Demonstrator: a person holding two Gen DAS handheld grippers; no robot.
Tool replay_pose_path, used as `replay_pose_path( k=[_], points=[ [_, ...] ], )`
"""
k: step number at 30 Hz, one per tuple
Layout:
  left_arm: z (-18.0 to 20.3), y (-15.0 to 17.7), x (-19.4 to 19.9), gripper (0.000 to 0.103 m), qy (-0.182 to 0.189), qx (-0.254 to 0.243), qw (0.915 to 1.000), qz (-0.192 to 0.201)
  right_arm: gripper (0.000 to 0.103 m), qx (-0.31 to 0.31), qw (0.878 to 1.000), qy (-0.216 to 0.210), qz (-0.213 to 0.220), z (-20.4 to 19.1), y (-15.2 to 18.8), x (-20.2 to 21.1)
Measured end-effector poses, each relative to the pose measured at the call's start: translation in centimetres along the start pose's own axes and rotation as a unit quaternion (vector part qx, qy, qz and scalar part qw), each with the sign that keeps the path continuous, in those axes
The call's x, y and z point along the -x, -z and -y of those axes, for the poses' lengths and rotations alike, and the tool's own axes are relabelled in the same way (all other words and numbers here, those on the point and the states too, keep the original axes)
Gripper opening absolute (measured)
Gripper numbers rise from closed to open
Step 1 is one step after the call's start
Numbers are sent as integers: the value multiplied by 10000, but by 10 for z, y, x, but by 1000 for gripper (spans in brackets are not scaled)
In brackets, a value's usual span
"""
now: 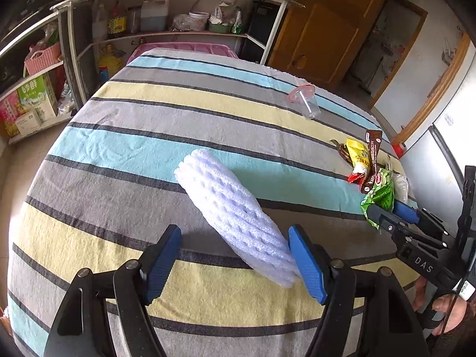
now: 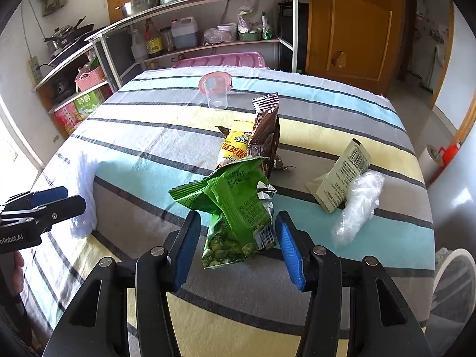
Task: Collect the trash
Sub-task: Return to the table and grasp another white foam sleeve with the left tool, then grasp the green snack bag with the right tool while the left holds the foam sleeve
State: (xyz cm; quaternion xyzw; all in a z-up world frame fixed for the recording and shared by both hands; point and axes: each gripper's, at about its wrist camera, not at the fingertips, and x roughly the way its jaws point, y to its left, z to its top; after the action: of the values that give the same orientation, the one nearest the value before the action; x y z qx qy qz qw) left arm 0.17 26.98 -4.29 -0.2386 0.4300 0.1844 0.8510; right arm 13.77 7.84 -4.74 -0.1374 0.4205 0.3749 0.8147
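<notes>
A white foam fruit net [image 1: 235, 217] lies on the striped tablecloth [image 1: 134, 136]. My left gripper [image 1: 235, 255] is open around its near end, the right pad touching it. A green pea snack bag [image 2: 238, 214] stands crumpled between the open fingers of my right gripper [image 2: 238, 244], not clamped. Behind it lie a yellow wrapper [image 2: 233, 145] and a brown wrapper [image 2: 266, 131]. A beige wrapper [image 2: 342, 175] and a clear plastic bag [image 2: 357, 205] lie to the right. A clear cup with a pink lid [image 2: 215, 89] lies at the far end.
A shelf unit [image 2: 208, 38] with bottles, pots and boxes stands behind the table. A wooden door [image 2: 354, 26] is at the back right. A white round bin rim [image 2: 452, 267] shows at the table's right edge.
</notes>
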Motion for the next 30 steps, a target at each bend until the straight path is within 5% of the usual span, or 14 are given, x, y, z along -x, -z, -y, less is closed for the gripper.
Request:
replay_pose_path(
  k=[12,30],
  points=[
    [9,-13,-13,72,-257,-148,9995,143,53,-163,9998,-138,-38,3,-4,-10],
    [7,-16,-16,28,-165,-288,9992,236,34,-219,9996,-128,147,0,3,0]
  ],
)
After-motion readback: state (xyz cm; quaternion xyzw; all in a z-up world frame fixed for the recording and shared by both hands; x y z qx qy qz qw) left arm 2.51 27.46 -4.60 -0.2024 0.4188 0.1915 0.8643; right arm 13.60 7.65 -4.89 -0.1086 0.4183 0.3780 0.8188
